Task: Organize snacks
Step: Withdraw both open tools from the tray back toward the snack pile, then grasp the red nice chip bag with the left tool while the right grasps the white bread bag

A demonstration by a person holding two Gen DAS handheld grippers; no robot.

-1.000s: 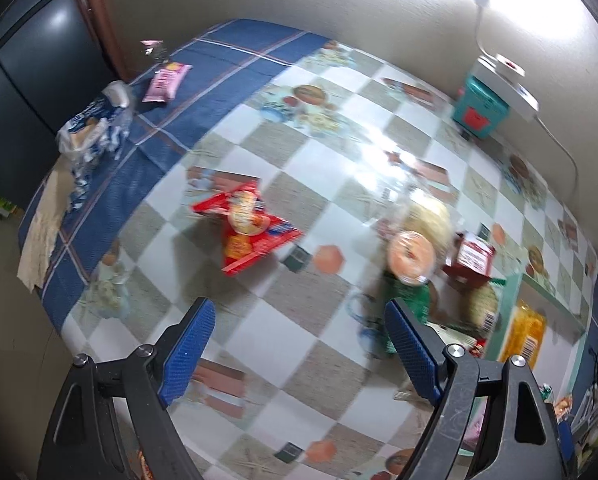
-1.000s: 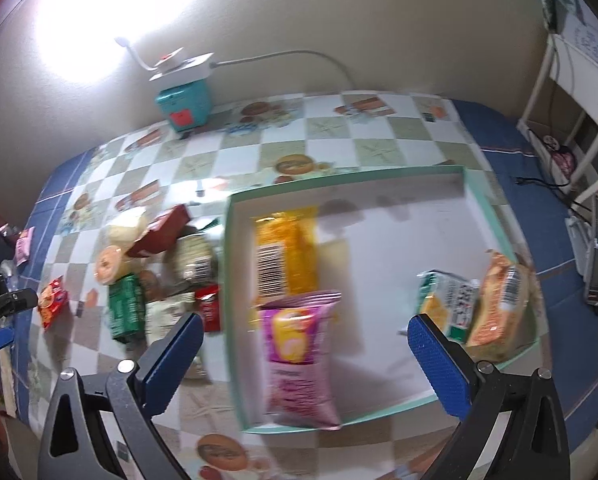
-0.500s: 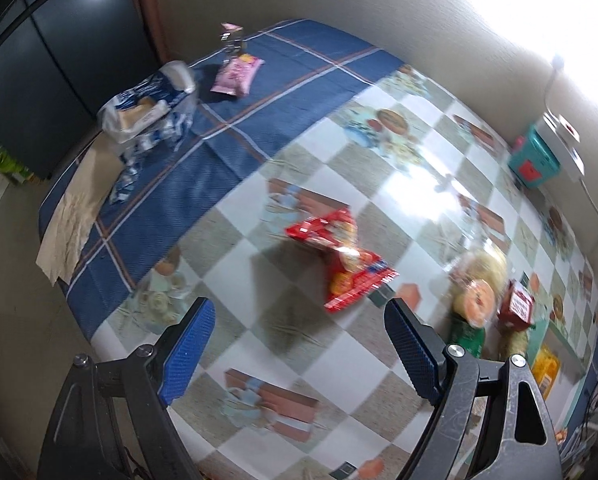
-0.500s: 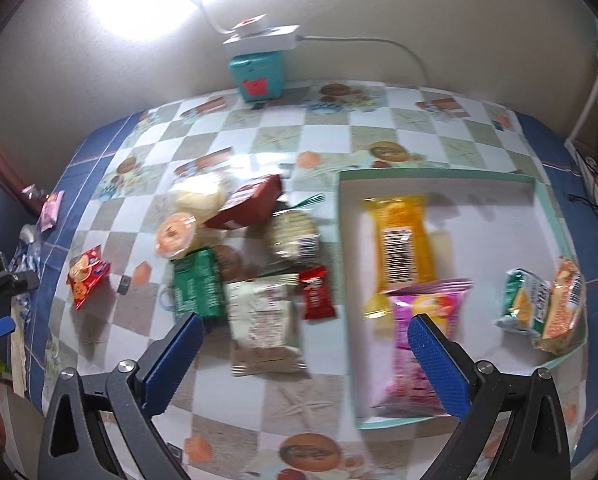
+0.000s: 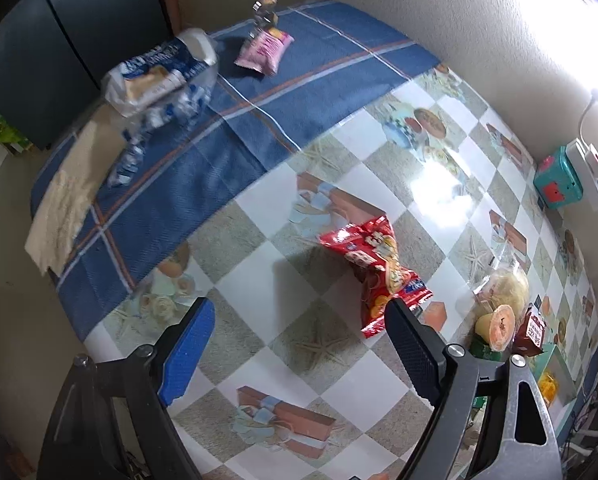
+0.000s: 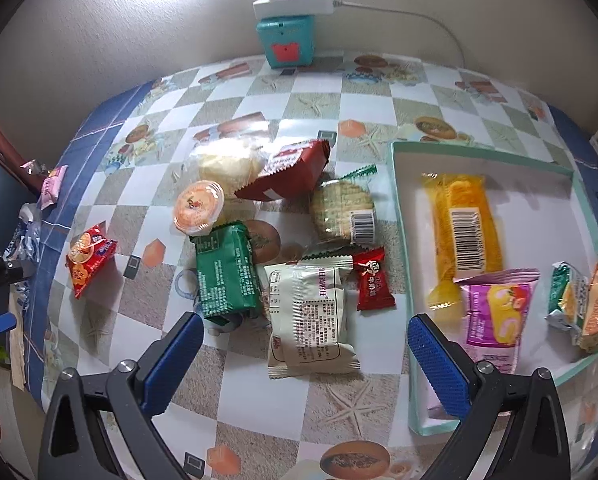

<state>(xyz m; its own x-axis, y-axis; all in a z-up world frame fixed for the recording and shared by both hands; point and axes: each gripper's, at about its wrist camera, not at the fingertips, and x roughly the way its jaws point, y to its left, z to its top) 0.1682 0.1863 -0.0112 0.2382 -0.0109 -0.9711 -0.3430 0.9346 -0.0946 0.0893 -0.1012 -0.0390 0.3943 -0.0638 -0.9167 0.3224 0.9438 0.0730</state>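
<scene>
Over the checkered table (image 6: 339, 400) I'm holding both tools pointed steeply down, and neither one is gripping anything. My right gripper (image 6: 299, 356) is hanging with its blue pads spread wide, straddling the white packet (image 6: 311, 316) at the near edge of the loose pile, so I'm guessing that's the next one to grab. My left gripper (image 5: 299, 344) is spread apart too, with only bare tablecloth between the pads, and the red chip bag (image 5: 379, 268) is lying just past its right finger, off on its own. Around the white packet I'm seeing the green packet (image 6: 225, 272), the small red candy (image 6: 373, 280), the round crackers (image 6: 343, 212) and a jelly cup (image 6: 198, 207), all bunched up and overlapping. The teal tray (image 6: 403, 240) to the right is already holding a yellow pack (image 6: 465, 228), a pink one (image 6: 495, 320) and a couple more, so sorting is partway done. A stray pink snack (image 5: 263, 50) is sitting way off on the blue cloth.
</scene>
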